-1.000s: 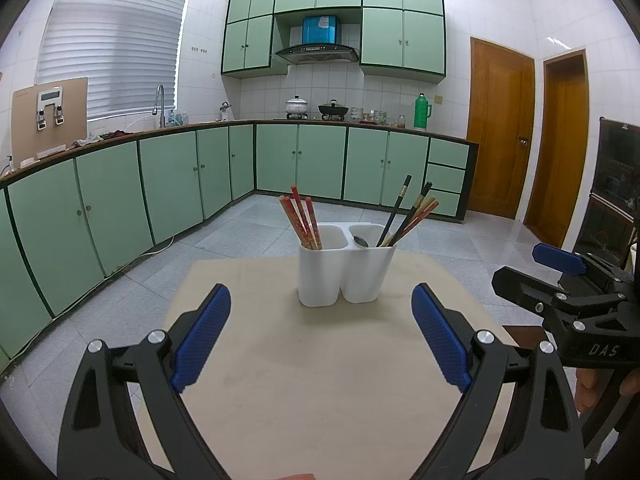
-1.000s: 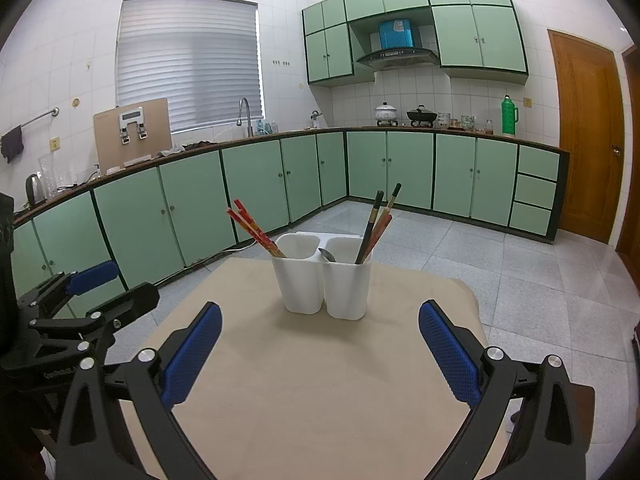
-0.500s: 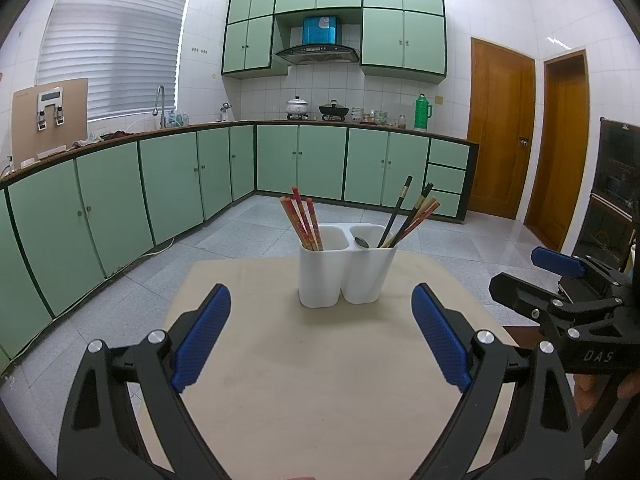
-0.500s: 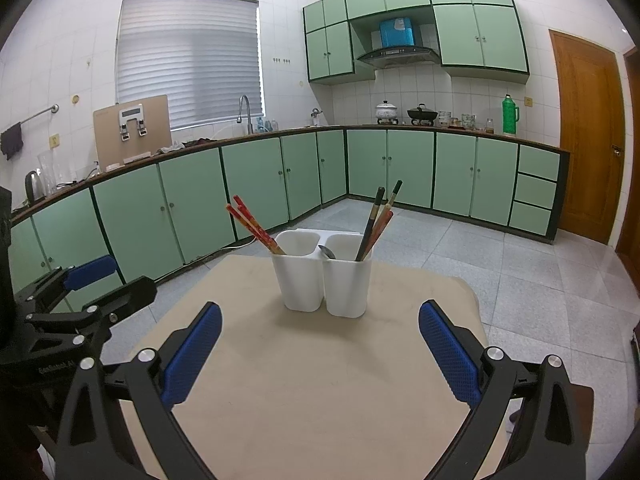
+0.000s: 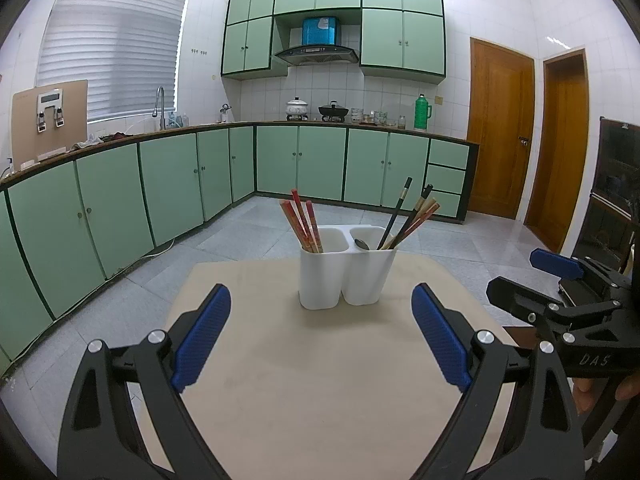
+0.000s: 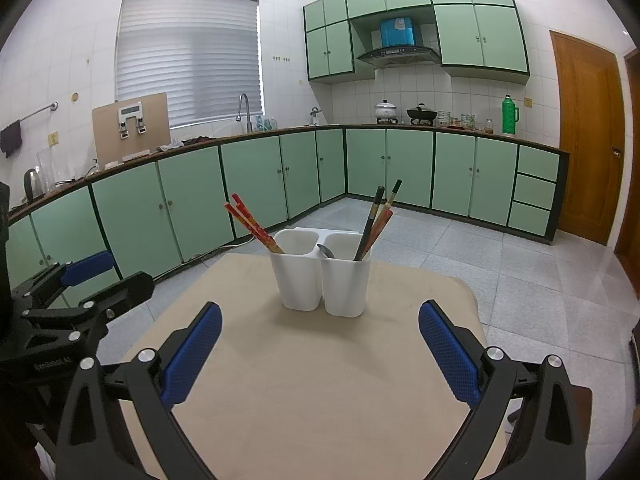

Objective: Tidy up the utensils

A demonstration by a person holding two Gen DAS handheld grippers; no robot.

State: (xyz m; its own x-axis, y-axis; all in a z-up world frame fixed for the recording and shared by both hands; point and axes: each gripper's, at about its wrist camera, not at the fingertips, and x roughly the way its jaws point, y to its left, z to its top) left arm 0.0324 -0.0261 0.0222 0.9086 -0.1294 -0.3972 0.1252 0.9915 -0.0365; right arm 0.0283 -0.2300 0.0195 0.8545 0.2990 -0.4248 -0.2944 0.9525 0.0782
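Observation:
A white two-cup utensil holder (image 5: pixel 344 268) stands at the far middle of the beige table (image 5: pixel 320 380); it also shows in the right wrist view (image 6: pixel 322 280). Its left cup holds red chopsticks (image 5: pixel 302 220), its right cup dark and wooden chopsticks (image 5: pixel 408 216) and a metal spoon (image 5: pixel 362 244). My left gripper (image 5: pixel 320 336) is open and empty, well short of the holder. My right gripper (image 6: pixel 320 348) is open and empty too, also short of it. The right gripper shows at the right edge of the left wrist view (image 5: pixel 560 292); the left gripper shows at the left edge of the right wrist view (image 6: pixel 76 292).
Green kitchen cabinets (image 5: pixel 160 196) run along the left and back walls, beyond a grey tiled floor (image 5: pixel 460 244). Wooden doors (image 5: pixel 500 128) are at the right. The table's far edge lies just behind the holder.
Nothing has visibly changed on the table. The right gripper has drifted slightly lower in the left wrist view.

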